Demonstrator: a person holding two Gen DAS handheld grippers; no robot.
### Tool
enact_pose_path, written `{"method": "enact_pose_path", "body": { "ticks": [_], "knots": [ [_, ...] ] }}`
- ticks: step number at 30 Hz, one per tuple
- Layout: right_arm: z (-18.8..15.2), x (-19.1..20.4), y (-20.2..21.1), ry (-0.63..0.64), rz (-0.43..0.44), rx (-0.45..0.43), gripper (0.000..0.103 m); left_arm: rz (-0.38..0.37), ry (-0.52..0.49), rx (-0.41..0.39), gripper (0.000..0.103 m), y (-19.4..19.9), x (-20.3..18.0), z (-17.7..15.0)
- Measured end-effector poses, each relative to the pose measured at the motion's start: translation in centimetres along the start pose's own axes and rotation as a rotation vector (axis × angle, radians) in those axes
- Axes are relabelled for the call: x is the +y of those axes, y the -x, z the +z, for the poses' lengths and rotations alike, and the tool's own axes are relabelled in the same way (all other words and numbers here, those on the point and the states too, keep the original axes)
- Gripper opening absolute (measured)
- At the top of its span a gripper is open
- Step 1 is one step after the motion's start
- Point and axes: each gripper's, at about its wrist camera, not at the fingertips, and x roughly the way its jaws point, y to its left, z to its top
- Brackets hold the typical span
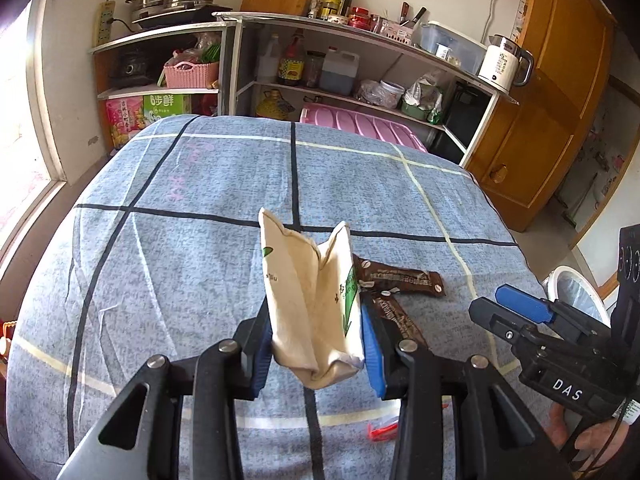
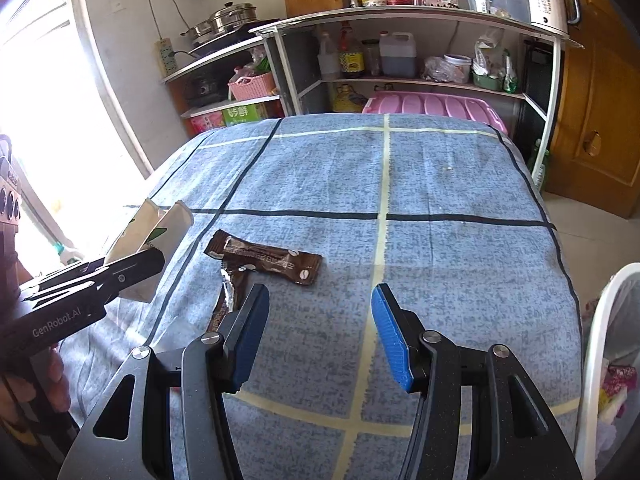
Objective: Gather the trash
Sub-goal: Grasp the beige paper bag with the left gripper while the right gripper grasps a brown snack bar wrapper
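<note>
My left gripper [image 1: 318, 332] is shut on a crumpled cream carton with green print [image 1: 308, 296] and holds it above the blue checked cloth [image 1: 200, 200]. The carton also shows at the left of the right wrist view [image 2: 156, 240]. Two brown snack wrappers lie on the cloth: one flat [image 2: 268, 258], one partly under my right gripper's left finger [image 2: 226, 300]. In the left wrist view they lie just behind the carton [image 1: 404, 280]. My right gripper [image 2: 318, 332] is open and empty above the cloth, right of the wrappers.
A white bin [image 2: 604, 352] with trash inside stands at the table's right edge; its rim shows in the left wrist view [image 1: 576, 292]. A small red scrap [image 1: 380, 432] lies near the front. Shelves with bottles, pots and a kettle [image 1: 504, 64] stand behind the table.
</note>
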Motion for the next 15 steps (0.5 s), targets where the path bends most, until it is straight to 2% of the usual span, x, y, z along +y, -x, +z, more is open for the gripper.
{"method": "enact_pose_path", "body": {
  "ticks": [3, 15],
  "knots": [
    [-0.1, 1.1, -0.6, 0.021, 0.055, 0.027, 0.054, 0.013, 0.011, -0.002, 0.04, 0.3, 0.6, -0.5],
    [-0.5, 3.8, -4.4, 0.098, 0.088, 0.109, 0.054, 0.021, 0.037, 0.004, 0.04, 1.0, 2.2, -1.8]
  ]
}}
